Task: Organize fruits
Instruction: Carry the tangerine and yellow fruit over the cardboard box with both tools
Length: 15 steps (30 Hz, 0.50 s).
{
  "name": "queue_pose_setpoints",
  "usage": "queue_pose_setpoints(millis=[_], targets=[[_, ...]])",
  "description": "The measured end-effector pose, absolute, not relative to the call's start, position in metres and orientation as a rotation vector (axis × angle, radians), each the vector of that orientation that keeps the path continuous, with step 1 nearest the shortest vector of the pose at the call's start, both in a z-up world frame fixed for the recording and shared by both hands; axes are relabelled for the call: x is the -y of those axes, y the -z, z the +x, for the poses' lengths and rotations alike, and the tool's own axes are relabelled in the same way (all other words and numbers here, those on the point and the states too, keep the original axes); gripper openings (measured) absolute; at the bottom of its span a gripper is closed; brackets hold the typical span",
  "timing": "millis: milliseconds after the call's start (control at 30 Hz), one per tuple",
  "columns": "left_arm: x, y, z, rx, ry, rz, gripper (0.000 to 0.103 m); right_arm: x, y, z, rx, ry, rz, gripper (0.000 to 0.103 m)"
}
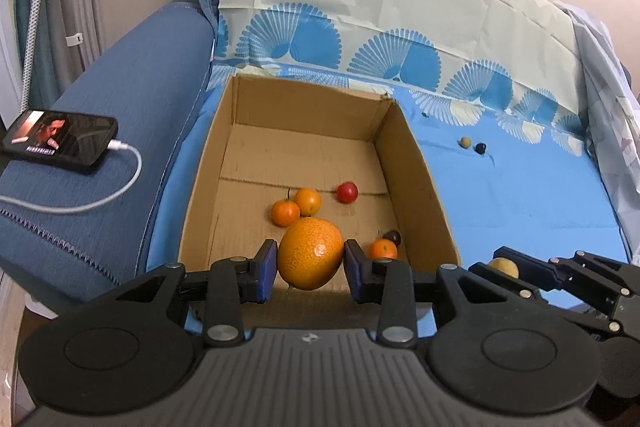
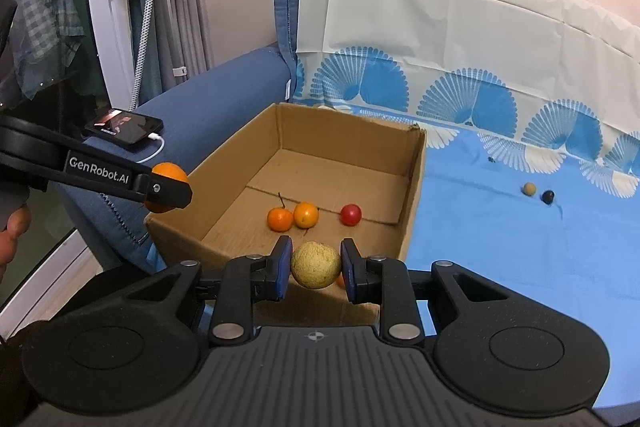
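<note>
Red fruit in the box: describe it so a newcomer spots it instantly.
Find the open cardboard box on the blue patterned cloth. On its floor, near the crease across the middle, sits the red fruit, right of two small oranges that touch each other. It is the only red piece; everything around it is orange or dark.

Surfaces as I read them from my remote station:

- Cardboard box (image 1: pixel 304 147): plain brown corrugated board, matt, creased across its floor.
- Large orange (image 1: pixel 311 253): pitted, slightly glossy peel.
- Yellow fruit (image 2: pixel 316 265): dull, finely rough skin.
- Red fruit (image 1: pixel 347 192): smooth and shiny.
- Left gripper (image 1: pixel 310 267) and right gripper (image 2: pixel 314 267): matt black plastic with bright metal rivets; blue pads (image 1: pixel 267 263), I think rubber.
- Sofa armrest (image 1: pixel 140 87): woven blue cloth.
- Printed sheet (image 1: pixel 520 195): thin, creased, faintly sheened; cloth or plastic, I cannot tell.
- Phone (image 1: pixel 60 141): glossy glass face.
</note>
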<state>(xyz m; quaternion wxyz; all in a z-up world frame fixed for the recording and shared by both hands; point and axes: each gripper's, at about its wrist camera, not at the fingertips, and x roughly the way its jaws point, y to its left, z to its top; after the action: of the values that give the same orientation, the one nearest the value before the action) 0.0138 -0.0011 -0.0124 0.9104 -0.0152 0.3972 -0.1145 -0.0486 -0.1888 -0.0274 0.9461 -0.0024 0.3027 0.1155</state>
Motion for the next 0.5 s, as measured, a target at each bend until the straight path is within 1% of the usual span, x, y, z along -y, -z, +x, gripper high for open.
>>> queue_pose_setpoints(millis=[267,500], targets=[[0.008,0.015,0.051,-0.806,0.227,-0.035,0.040,0.184,0.039,-0.009,-0.620,-0.234,-0.020,0.028],[0.015,0.028,0.087,-0.823,0.209,-0.030,0.040,0.183,0.057,0.024,-0.651,-0.228,-0.027,0.028]])
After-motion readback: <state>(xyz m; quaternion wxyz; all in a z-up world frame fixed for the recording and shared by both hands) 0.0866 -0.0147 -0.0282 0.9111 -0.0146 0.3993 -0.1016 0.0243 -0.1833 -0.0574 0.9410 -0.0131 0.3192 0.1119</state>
